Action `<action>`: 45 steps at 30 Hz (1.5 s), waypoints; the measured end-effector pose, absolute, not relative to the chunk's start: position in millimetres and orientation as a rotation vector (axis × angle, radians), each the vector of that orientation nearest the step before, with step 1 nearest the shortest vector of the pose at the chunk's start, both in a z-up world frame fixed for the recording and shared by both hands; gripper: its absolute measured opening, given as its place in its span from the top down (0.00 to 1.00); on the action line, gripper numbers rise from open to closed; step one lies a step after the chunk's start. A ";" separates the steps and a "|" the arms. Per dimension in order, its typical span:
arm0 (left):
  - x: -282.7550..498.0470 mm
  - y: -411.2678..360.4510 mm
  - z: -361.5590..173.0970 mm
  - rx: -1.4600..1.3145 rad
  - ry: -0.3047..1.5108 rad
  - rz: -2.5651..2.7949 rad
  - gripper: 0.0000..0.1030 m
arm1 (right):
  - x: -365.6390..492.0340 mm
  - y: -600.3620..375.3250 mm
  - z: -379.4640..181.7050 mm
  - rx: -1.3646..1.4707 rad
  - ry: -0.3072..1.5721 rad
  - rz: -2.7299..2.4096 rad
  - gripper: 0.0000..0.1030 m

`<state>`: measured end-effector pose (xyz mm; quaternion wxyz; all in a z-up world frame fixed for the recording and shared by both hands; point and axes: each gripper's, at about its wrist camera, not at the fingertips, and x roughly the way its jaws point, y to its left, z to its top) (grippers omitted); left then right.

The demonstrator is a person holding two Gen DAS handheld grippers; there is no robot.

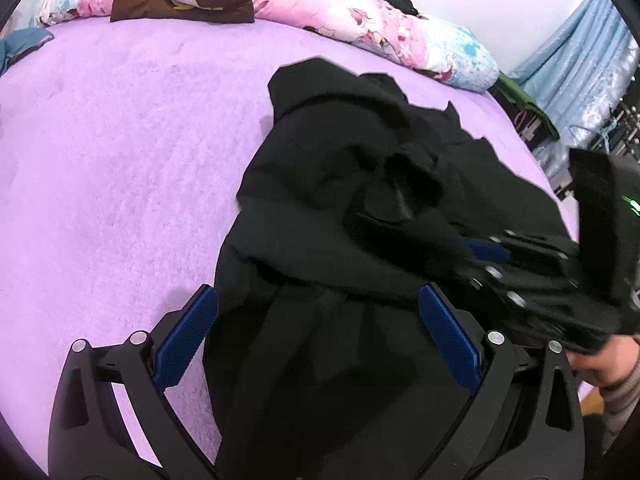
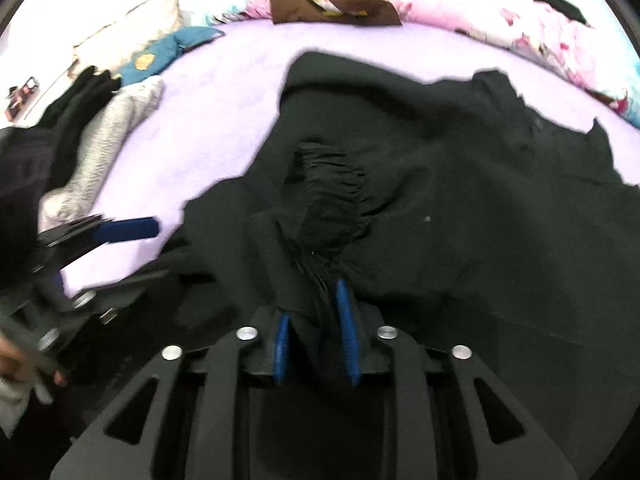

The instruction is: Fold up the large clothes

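Black garment (image 1: 360, 208) fills the wide-open left gripper (image 1: 316, 344) and sprawls over the purple bed (image 1: 120, 152), a bunched fold between the right gripper (image 2: 316, 340) pads, parted slightly, quilt (image 1: 360, 20) at twelve o'clock.

blurred: left claw (image 2: 120, 236) | cut off: black garment (image 2: 440, 208) lower edge

Both tongs are black with blue bumpy pads (image 1: 185, 336) on the fingers and round silver screws (image 2: 247, 333) at the joints. The right tongs (image 1: 486, 251) have a small green light (image 1: 631, 205) on the body. A grey striped sleeve (image 1: 622, 390) covers one wrist.
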<state>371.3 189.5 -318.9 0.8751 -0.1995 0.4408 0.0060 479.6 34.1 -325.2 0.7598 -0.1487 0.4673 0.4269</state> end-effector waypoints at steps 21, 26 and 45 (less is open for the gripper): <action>461.1 133.3 -317.0 -0.583 1.060 -0.154 0.08 | 478.9 -199.0 -268.6 0.005 0.814 0.723 0.07; 471.0 129.4 -337.5 -0.590 1.122 -0.140 0.50 | 498.3 -275.5 -278.3 0.088 0.787 0.504 0.07; 458.8 182.8 -329.1 -0.591 1.115 -0.063 0.08 | 541.0 -314.7 -353.7 0.086 0.933 0.342 0.06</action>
